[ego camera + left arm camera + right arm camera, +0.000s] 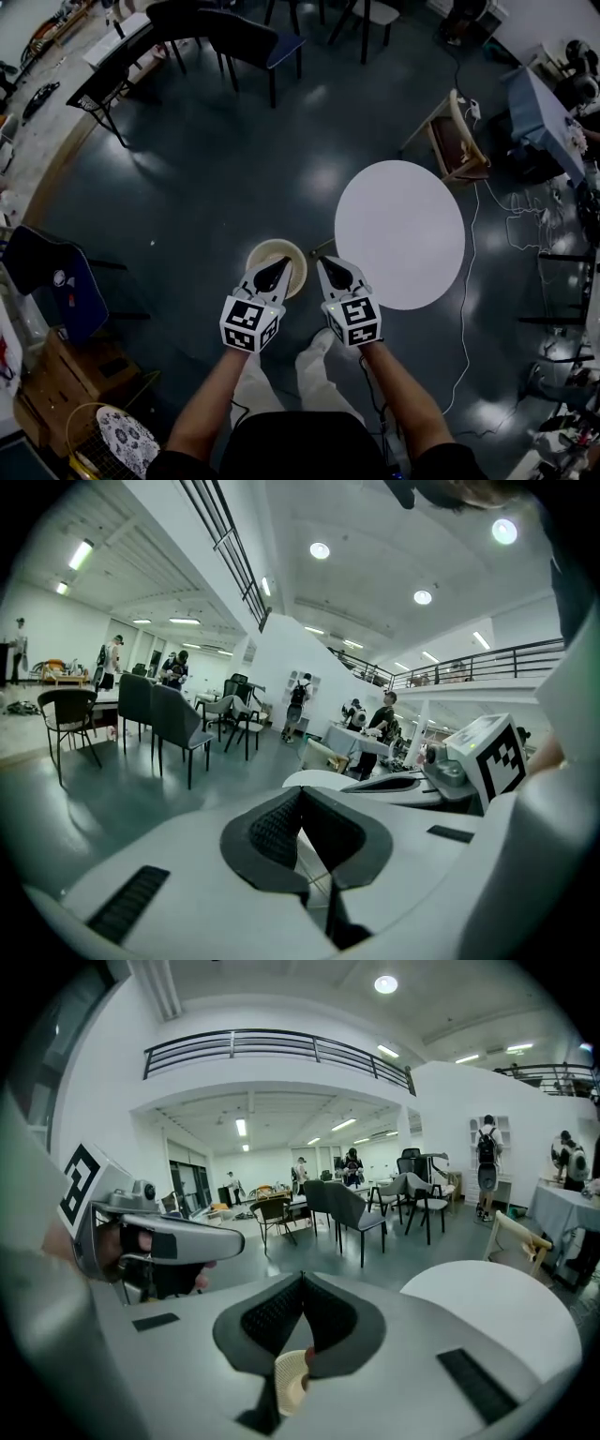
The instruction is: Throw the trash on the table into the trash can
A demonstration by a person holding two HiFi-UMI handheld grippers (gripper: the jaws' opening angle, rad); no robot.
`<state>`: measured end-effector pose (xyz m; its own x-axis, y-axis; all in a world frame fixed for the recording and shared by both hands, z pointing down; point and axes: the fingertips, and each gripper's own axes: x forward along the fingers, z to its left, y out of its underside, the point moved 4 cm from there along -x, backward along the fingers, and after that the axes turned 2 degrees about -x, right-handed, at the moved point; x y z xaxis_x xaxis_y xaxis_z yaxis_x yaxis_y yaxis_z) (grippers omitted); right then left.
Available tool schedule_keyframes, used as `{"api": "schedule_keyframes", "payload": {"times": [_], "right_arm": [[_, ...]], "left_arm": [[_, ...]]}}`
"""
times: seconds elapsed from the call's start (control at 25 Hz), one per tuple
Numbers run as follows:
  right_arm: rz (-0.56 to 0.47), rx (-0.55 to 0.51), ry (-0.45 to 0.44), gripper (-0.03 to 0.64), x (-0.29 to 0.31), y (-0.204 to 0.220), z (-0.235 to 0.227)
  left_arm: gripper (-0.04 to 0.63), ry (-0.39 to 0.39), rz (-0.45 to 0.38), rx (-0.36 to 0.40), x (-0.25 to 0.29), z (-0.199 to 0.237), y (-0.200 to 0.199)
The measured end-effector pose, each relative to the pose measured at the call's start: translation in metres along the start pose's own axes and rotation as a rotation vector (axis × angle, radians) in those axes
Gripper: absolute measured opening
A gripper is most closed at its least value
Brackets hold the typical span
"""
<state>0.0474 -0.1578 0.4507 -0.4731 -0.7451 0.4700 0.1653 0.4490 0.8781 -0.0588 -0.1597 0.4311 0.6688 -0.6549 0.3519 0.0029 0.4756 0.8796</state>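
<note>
A round beige trash can (292,253) stands on the dark floor, just left of the round white table (400,232). No trash shows on the table top. My left gripper (277,265) hangs over the can with its jaws shut and nothing between them. My right gripper (331,266) is beside it, between can and table edge, also shut and empty. In the right gripper view the can's ribbed rim (291,1379) shows below the shut jaws, the left gripper (150,1232) is at the left, and the table (497,1312) lies to the right.
Dark chairs (248,42) stand at the far side of the floor. A wooden chair (457,142) is behind the table. A white cable (466,291) runs along the floor right of the table. A blue chair (52,277) and cardboard boxes (66,375) are at my left.
</note>
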Motion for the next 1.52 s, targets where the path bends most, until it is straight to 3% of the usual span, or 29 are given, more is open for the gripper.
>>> {"api": "schedule_keyframes", "payload": {"times": [0.24, 0.64, 0.88, 1.52], "right_arm": [[-0.066, -0.022, 0.005, 0.02, -0.045, -0.035, -0.026], [-0.158, -0.028, -0.011, 0.02, -0.103, -0.05, -0.061], [-0.176, -0.038, -0.004, 0.02, -0.127, -0.051, -0.074], [-0.256, -0.023, -0.016, 0.02, -0.177, -0.065, -0.036]], "left_arm": [[0.011, 0.014, -0.059, -0.071, 0.011, -0.051, -0.03], [0.011, -0.018, -0.1, 0.028, 0.025, -0.121, -0.049], [0.011, -0.03, -0.118, 0.034, 0.028, -0.145, -0.049], [0.011, -0.012, -0.145, 0.089, -0.026, -0.181, -0.067]]}}
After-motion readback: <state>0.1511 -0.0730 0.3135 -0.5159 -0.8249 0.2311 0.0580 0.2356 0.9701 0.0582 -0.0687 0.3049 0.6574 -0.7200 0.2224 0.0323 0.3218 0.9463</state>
